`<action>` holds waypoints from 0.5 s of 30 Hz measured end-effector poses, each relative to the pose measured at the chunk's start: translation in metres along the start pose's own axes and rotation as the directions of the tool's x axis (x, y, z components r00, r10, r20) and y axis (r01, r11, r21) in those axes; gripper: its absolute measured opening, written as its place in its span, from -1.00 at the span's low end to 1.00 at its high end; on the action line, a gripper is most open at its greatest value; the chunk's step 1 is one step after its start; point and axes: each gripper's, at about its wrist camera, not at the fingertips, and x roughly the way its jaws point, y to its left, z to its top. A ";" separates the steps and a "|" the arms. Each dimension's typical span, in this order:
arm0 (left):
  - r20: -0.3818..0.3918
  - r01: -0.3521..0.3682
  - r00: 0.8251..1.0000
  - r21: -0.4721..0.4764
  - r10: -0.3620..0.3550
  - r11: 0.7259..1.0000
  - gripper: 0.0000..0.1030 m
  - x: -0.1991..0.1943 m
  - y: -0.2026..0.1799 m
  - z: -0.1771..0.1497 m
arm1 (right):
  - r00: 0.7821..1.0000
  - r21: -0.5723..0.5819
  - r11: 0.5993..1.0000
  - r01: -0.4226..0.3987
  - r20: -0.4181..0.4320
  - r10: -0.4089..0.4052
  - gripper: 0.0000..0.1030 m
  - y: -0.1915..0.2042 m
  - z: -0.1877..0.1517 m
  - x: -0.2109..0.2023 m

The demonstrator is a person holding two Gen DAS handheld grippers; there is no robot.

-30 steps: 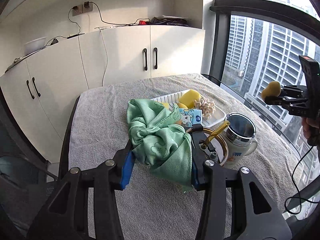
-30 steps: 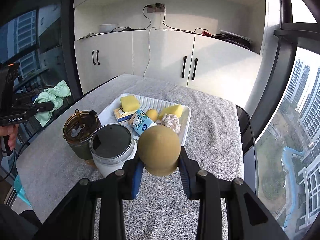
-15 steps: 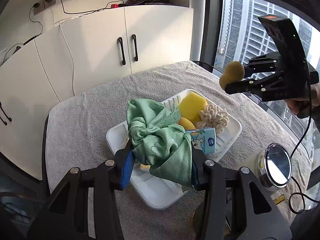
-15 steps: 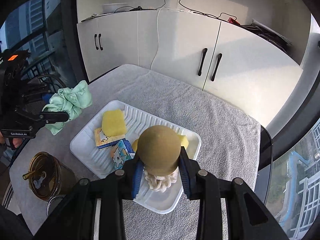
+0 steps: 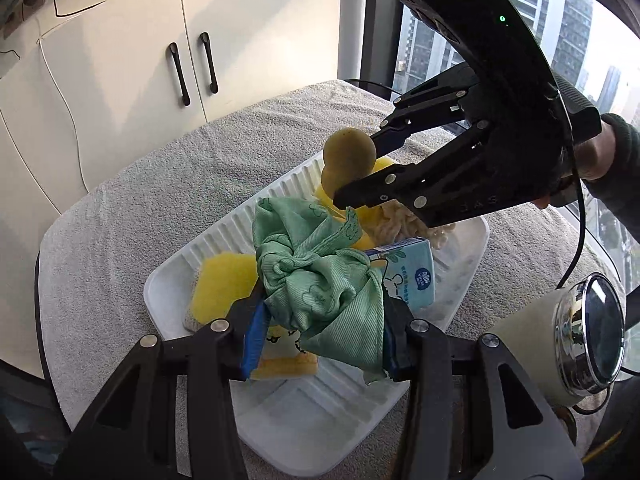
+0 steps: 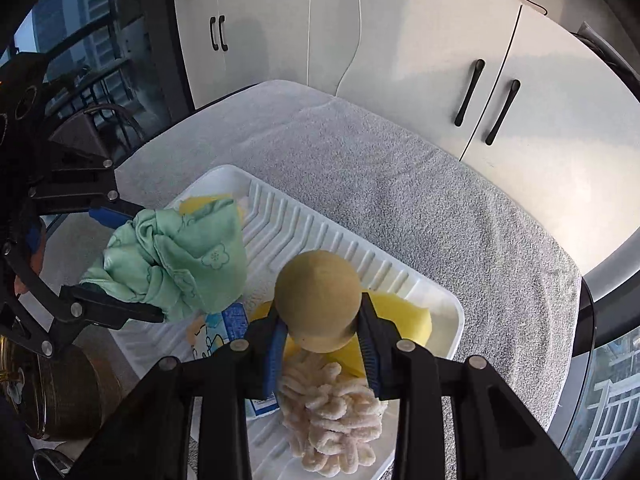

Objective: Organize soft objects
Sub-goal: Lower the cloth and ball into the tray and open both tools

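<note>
green cloth hangs bunched in the left hand-held gripper, jaws clamped on it, above the white tray. the right hand-held gripper pinches a tan sponge ball over the tray's far end. both crowd the full tray, so they may collide, or the cloth may bury the tissue pack and sponges.

The only print is on the blue carton at the middle right of the left wrist view, a round white logo with small lettering too fine to read, while embossed letters on the right gripper are also illegible.
</note>
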 end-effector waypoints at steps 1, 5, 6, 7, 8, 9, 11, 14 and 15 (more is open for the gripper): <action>-0.002 0.003 1.000 0.001 -0.003 1.000 -0.17 0.002 0.000 0.000 | 1.000 -0.004 1.000 -0.002 -0.004 0.002 -0.30 0.000 0.002 0.003; -0.012 -0.001 1.000 0.015 0.001 1.000 -0.16 0.011 -0.001 0.002 | 0.999 -0.007 1.000 -0.002 -0.043 0.002 -0.30 -0.001 0.005 0.022; -0.011 -0.003 1.000 0.013 0.003 1.000 -0.16 0.012 -0.001 0.002 | 0.999 -0.005 1.000 -0.004 -0.052 0.004 -0.30 -0.002 0.005 0.026; -0.010 -0.006 1.000 0.013 0.006 1.000 -0.16 0.013 0.000 0.002 | 0.999 -0.002 1.000 -0.006 -0.053 0.006 -0.30 -0.003 0.005 0.029; -0.008 -0.007 1.000 0.013 0.007 1.000 -0.16 0.013 0.000 0.002 | 0.999 0.003 1.000 -0.010 -0.052 0.010 -0.30 -0.004 0.005 0.030; -0.009 -0.007 1.000 0.011 0.007 1.000 -0.16 0.013 0.001 0.002 | 0.999 0.009 1.000 -0.014 -0.051 0.015 -0.30 -0.005 0.005 0.031; -0.009 -0.012 1.000 0.014 0.012 1.000 -0.16 0.014 0.001 0.002 | 0.998 0.016 1.000 -0.017 -0.052 0.018 -0.30 -0.007 0.004 0.031; -0.011 -0.022 1.000 0.019 0.022 1.000 -0.16 0.016 0.000 -0.001 | 0.998 0.011 1.000 -0.011 -0.055 0.012 -0.30 -0.006 0.003 0.031; -0.010 -0.026 1.000 0.020 0.026 0.999 -0.15 0.016 0.000 -0.002 | 0.998 0.011 1.000 -0.010 -0.054 0.011 -0.30 -0.005 0.003 0.031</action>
